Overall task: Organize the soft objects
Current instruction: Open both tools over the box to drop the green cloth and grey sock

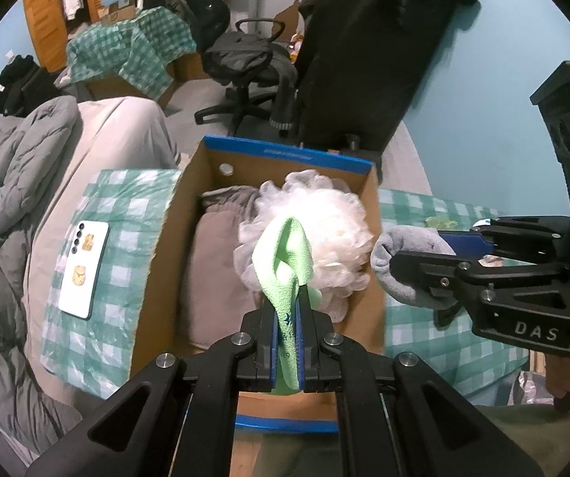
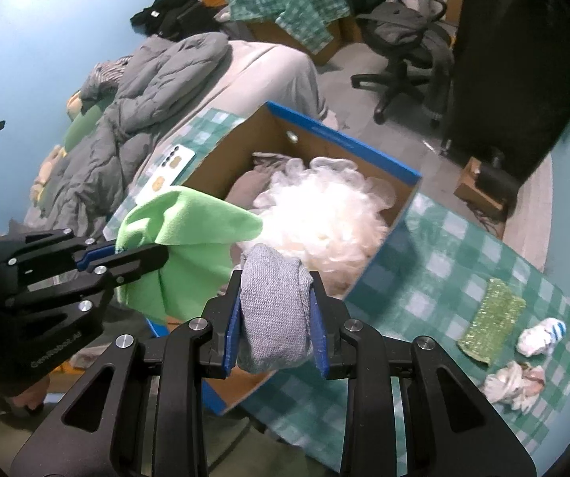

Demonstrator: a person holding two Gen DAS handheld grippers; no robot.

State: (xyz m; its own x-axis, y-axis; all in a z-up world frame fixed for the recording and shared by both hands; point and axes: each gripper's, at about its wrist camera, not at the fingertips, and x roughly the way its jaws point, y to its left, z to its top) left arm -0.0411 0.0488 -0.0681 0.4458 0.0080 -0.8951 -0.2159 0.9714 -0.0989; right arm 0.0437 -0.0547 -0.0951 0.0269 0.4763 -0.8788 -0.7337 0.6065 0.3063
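Observation:
My left gripper (image 1: pixel 288 310) is shut on a light green cloth (image 1: pixel 285 262) and holds it above the open cardboard box (image 1: pixel 158 254), over a white mesh bath pouf (image 1: pixel 324 222) and a brown-grey folded cloth (image 1: pixel 209 262) inside. My right gripper (image 2: pixel 275 310) is shut on a rolled grey sock (image 2: pixel 275 318), held at the box's near right edge (image 2: pixel 380 262). In the left wrist view the right gripper (image 1: pixel 424 274) with the sock (image 1: pixel 400 254) is to the right of the box. In the right wrist view the left gripper (image 2: pixel 142 256) holds the green cloth (image 2: pixel 181 246).
The box sits on a green checked cloth (image 2: pixel 444 262) on the bed. A white phone (image 1: pixel 84 268) lies left of the box. A green scrub pad (image 2: pixel 491 318), a white-and-blue sock (image 2: pixel 543 336) and a crumpled white cloth (image 2: pixel 511 383) lie on the right. A grey duvet (image 1: pixel 2 206) lies at left.

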